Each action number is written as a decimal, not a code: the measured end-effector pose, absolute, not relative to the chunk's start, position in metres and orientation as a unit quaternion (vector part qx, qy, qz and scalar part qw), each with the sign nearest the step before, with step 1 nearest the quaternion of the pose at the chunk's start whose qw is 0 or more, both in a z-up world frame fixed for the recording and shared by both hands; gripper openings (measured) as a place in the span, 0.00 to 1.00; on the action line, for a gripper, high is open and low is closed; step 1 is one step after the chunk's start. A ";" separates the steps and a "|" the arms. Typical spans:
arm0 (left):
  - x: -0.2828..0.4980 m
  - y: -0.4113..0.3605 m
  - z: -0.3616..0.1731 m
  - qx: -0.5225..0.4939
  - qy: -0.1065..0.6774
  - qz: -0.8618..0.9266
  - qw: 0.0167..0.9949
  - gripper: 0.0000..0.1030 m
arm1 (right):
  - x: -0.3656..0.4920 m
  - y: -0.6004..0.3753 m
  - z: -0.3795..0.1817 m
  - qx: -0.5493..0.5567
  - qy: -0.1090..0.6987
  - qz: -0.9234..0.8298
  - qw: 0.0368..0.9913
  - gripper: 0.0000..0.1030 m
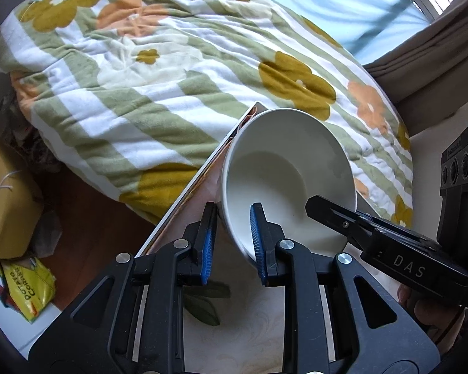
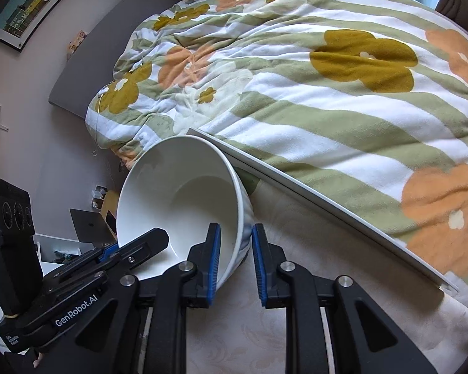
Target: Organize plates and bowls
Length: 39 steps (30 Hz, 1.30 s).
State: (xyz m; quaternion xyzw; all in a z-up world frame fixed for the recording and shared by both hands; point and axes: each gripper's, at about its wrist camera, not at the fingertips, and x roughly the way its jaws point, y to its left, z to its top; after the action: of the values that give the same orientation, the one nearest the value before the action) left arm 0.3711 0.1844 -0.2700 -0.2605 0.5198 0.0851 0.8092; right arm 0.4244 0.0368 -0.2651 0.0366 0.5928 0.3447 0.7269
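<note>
One white bowl [image 1: 284, 162] sits between both grippers near the far corner of the cream patterned table [image 1: 249, 327]. My left gripper [image 1: 233, 244] is shut on the bowl's near rim, one blue pad inside and one outside the wall. The right gripper [image 1: 327, 215] reaches in from the right and clamps the rim on the other side. In the right wrist view the same bowl [image 2: 184, 187] has its wall pinched between the right gripper's [image 2: 236, 258] pads. The left gripper [image 2: 140, 243] grips the rim at the left. I cannot tell whether the bowl's base touches the table.
A bed with a green-striped floral quilt [image 1: 171, 78] lies right behind the table's white edge [image 2: 327, 205]. A yellow box [image 1: 6, 205] and a snack bag [image 1: 28, 286] lie on the floor at left. A laptop [image 2: 87, 224] stands on a low surface at left.
</note>
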 end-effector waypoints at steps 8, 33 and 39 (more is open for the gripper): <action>0.345 0.150 -0.213 -0.224 0.494 0.058 0.838 0.19 | 0.389 -0.001 -0.217 0.062 0.558 0.326 0.760 0.18; 0.149 -0.114 -0.134 -0.159 0.476 -0.075 0.861 0.19 | 0.164 -0.264 -0.135 0.125 0.484 0.218 0.838 0.18; 0.141 -0.172 -0.158 -0.130 0.519 -0.133 0.834 0.19 | 0.136 -0.307 -0.156 0.150 0.497 0.157 0.840 0.18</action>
State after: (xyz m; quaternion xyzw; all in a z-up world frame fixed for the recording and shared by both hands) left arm 0.1406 -0.1715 -0.1584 -0.1300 0.5192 -0.1330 0.8342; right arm 0.1365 -0.3073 -0.1563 0.1501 0.4970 0.1566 0.8402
